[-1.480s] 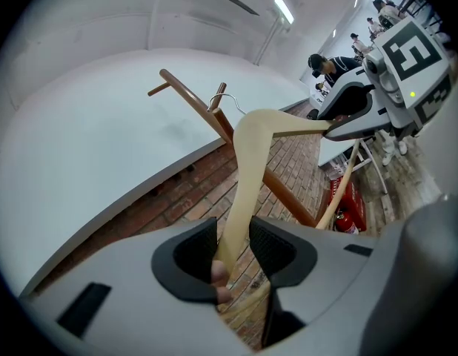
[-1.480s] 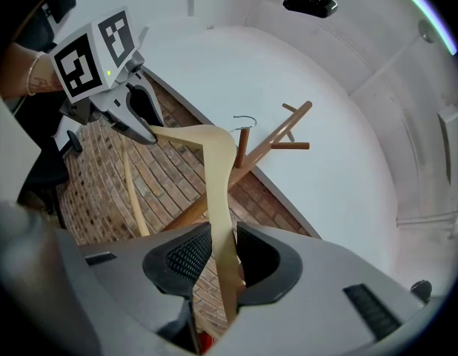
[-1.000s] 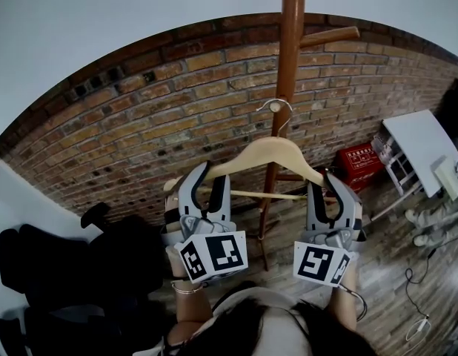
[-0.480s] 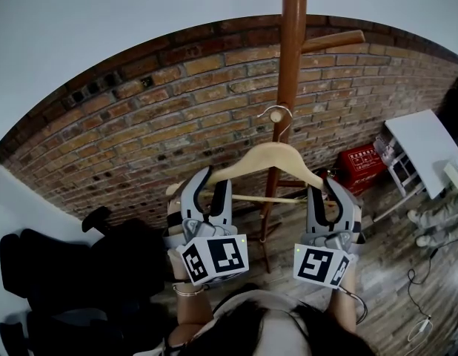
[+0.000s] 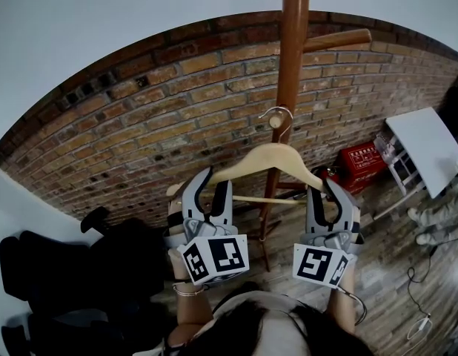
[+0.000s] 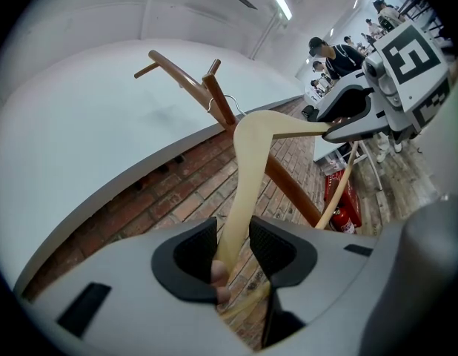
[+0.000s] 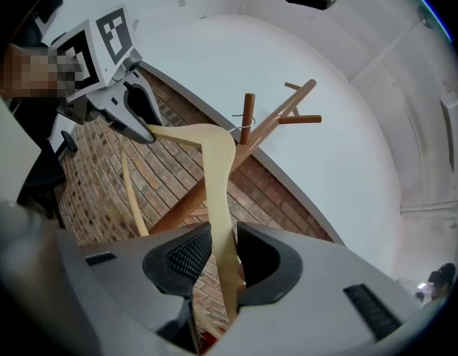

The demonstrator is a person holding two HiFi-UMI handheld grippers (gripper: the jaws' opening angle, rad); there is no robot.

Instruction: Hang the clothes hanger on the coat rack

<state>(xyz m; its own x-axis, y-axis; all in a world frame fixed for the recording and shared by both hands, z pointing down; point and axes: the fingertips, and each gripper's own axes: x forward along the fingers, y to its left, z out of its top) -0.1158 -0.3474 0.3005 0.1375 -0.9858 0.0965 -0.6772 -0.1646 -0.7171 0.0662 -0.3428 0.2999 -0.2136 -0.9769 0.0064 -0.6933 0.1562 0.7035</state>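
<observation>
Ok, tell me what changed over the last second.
Barely anything. The left gripper and right gripper have carried the wooden hanger slightly lower in the head view. Its metal hook stays close beside the coat rack pole. Both grips on the hanger's ends are unchanged, and nothing was released.

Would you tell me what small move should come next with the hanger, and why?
Probably ease the hanger a little lower: the left tool and right tool grip its ends, and its hook curls over a peg of the coat rack, seemingly not yet settled.
</observation>
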